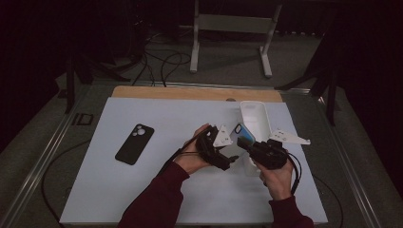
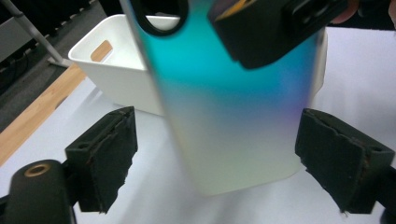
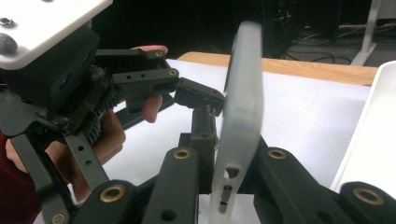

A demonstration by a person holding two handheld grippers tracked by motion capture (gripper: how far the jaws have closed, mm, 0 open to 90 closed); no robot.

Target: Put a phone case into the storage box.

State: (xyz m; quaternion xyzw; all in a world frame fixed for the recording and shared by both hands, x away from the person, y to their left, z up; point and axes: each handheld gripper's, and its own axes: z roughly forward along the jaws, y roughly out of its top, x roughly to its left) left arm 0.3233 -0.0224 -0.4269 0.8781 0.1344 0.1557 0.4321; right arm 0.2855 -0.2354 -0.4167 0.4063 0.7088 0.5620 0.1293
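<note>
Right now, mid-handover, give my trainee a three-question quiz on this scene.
1. True or false: the right gripper is shut on the iridescent phone case.
2. The left gripper has its jaws: A) clamped on the case, B) open either side of it, C) inside the white bin.
3. What lies flat on the mat, away from both grippers?

Key: 1 true; 2 B; 3 the black phone case.
</note>
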